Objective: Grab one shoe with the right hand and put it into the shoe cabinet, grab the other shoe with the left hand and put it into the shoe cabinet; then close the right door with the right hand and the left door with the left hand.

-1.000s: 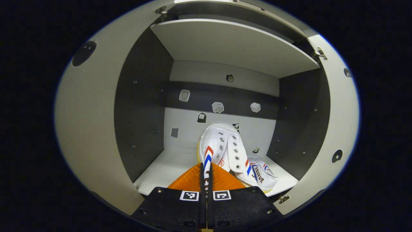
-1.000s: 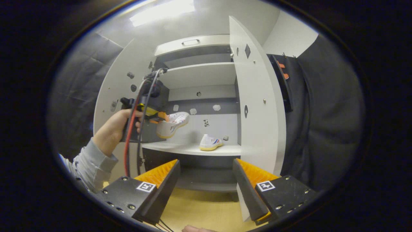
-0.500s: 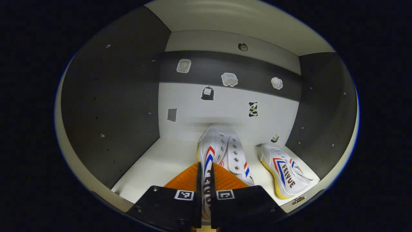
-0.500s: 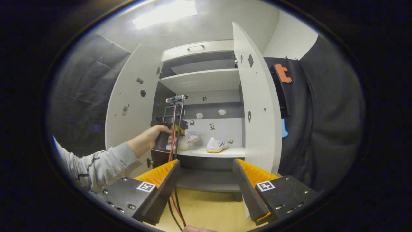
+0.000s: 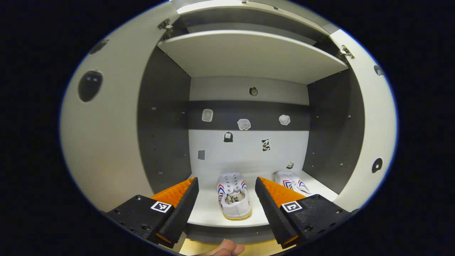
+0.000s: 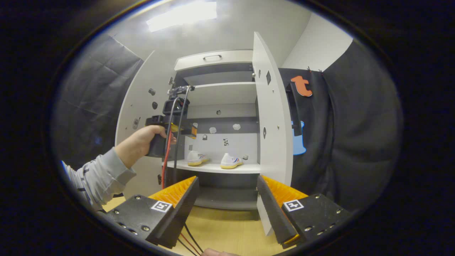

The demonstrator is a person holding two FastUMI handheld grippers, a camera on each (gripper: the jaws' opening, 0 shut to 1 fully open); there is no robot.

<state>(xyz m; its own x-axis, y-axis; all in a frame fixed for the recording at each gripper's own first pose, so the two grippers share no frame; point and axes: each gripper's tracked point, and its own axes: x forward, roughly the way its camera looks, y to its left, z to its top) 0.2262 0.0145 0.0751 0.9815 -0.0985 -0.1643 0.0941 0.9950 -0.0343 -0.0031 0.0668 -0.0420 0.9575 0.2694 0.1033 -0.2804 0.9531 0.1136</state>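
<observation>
Two white shoes with red and blue stripes stand on the cabinet's middle shelf (image 5: 209, 213). One shoe (image 5: 233, 195) lies heel toward me between the fingers of my left gripper (image 5: 224, 199), which is open and back from the shelf edge. The other shoe (image 5: 292, 182) sits to its right near the side wall. In the right gripper view both shoes (image 6: 196, 158) (image 6: 231, 160) rest on the shelf, and a hand holds the left gripper (image 6: 170, 124) in front of the cabinet. My right gripper (image 6: 227, 199) is open, well back over the floor.
Both cabinet doors stand open: the left door (image 5: 106, 135) (image 6: 137, 117) and the right door (image 5: 373, 142) (image 6: 273, 117). An upper shelf (image 5: 249, 53) spans above. Stickers dot the back wall (image 5: 249, 149). A wooden floor (image 6: 220, 227) lies below.
My left gripper has set its shoe down on the shelf, opened and pulled back out of the cabinet. The right gripper has shifted only slightly.
</observation>
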